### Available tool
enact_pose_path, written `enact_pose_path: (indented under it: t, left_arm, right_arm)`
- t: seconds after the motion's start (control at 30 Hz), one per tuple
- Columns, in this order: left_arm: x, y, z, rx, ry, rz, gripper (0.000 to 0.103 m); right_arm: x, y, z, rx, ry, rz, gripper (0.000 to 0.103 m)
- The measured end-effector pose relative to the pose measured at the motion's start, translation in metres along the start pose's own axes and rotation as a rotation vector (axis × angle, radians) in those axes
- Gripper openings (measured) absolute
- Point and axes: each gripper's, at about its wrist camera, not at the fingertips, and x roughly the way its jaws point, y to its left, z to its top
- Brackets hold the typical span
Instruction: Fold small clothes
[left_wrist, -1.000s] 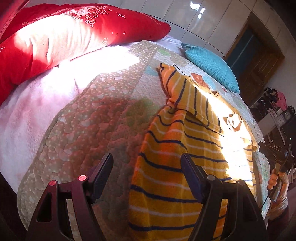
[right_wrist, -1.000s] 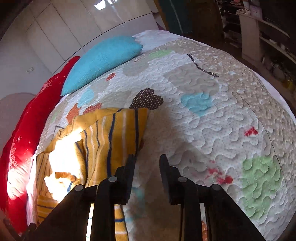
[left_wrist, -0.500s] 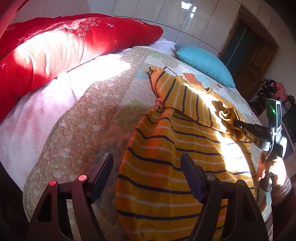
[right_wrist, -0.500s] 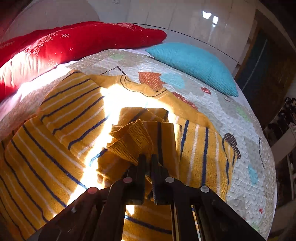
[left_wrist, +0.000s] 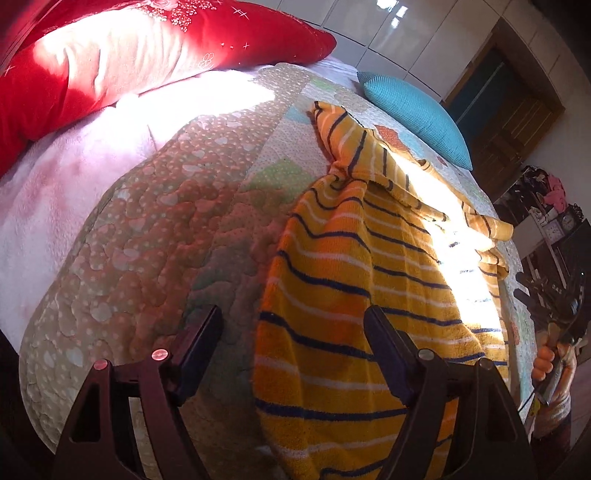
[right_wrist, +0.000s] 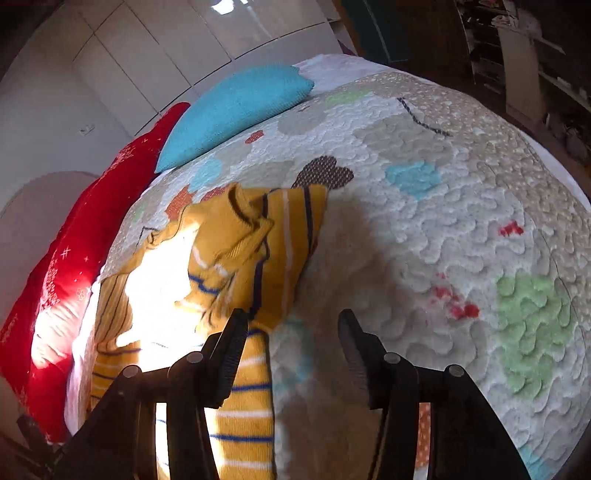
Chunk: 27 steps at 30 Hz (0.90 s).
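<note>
A small yellow sweater with navy and white stripes (left_wrist: 343, 295) lies flat on the quilted bedspread (left_wrist: 155, 236). Its right sleeve is folded in over the body (right_wrist: 258, 236). My left gripper (left_wrist: 293, 328) is open and empty, low over the sweater's left edge near the hem. My right gripper (right_wrist: 291, 332) is open and empty, above the quilt (right_wrist: 443, 206) just right of the folded sleeve. The right gripper also shows at the far right of the left wrist view (left_wrist: 546, 299), held in a hand.
A red pillow (left_wrist: 122, 55) and a teal pillow (left_wrist: 413, 107) lie at the head of the bed. A pink blanket (left_wrist: 74, 155) lies at left. White wardrobe doors (right_wrist: 177, 59) and a dark doorway (left_wrist: 513, 110) stand behind. Cluttered shelves (left_wrist: 546, 206) stand at right.
My right gripper was shut on the sleeve cuff over the sweater; it has let go, opened and drawn back to the right. The sleeve now rests folded on the body. The left gripper barely moved.
</note>
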Motion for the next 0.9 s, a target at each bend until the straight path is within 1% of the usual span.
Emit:
enact_pose_path:
  t: [0.07,0.13,0.17,0.2,0.27,0.33,0.37,0.4,0.5,0.57,0.6,0.63,0.67,0.7,0.77,0.8,0.9]
  left_arm:
    - [0.001,-0.006,-0.002,0.016,0.015,-0.038,0.081]
    - [0.003,-0.012,-0.007,0.019,0.037,-0.107,0.081]
    - [0.004,-0.015,-0.009,0.022,0.046,-0.134,0.081]
    - [0.004,-0.018,-0.012,0.023,0.055,-0.156,0.081]
    - [0.003,-0.024,-0.022,0.027,0.063,-0.192,0.081]
    - [-0.001,-0.030,-0.033,0.041,0.065,-0.218,0.078]
    - [-0.004,-0.031,-0.038,0.043,0.063,-0.225,0.074]
    - [-0.006,-0.032,-0.043,0.037,0.063,-0.238,0.073]
    - [-0.012,-0.026,-0.057,-0.014,0.061,-0.282,0.073]
    - [-0.013,-0.027,-0.062,-0.025,0.055,-0.264,0.072]
    - [-0.014,-0.029,-0.062,-0.021,0.050,-0.233,0.064]
    - [-0.014,-0.033,-0.062,-0.013,0.049,-0.183,0.057]
    - [-0.013,-0.035,-0.060,-0.007,0.054,-0.126,0.033]
    - [-0.012,-0.036,-0.057,-0.012,0.064,-0.085,0.014]
    - [-0.016,-0.029,-0.052,-0.068,0.080,-0.127,0.013]
    - [-0.020,-0.026,-0.050,-0.088,0.080,-0.149,0.012]
    - [-0.045,-0.026,-0.054,-0.078,0.053,-0.166,0.010]
  right_arm:
    - [-0.007,-0.008,-0.032,0.010,0.071,0.079,0.055]
    - [-0.008,-0.015,-0.065,0.021,0.142,0.162,0.055]
    - [-0.010,-0.017,-0.080,0.024,0.158,0.200,0.056]
    - [-0.014,-0.017,-0.092,0.026,0.157,0.242,0.056]
    - [-0.021,-0.017,-0.112,0.049,0.174,0.343,0.056]
    - [-0.021,-0.016,-0.131,0.092,0.211,0.458,0.056]
    - [-0.020,-0.013,-0.142,0.094,0.230,0.501,0.056]
    - [-0.020,-0.008,-0.152,0.079,0.244,0.520,0.056]
    - [-0.026,0.008,-0.177,0.028,0.251,0.546,0.056]
    - [-0.029,0.013,-0.191,0.026,0.238,0.541,0.055]
    - [-0.030,0.016,-0.197,0.025,0.225,0.525,0.048]
    - [-0.031,0.018,-0.199,0.024,0.214,0.491,0.026]
    - [-0.029,0.020,-0.199,0.021,0.214,0.452,0.015]
    - [-0.027,0.018,-0.195,0.033,0.221,0.442,0.010]
    - [-0.024,0.011,-0.188,0.078,0.224,0.471,0.009]
    - [-0.029,0.009,-0.187,0.077,0.220,0.472,0.009]
    - [-0.054,0.007,-0.187,0.029,0.202,0.477,0.009]
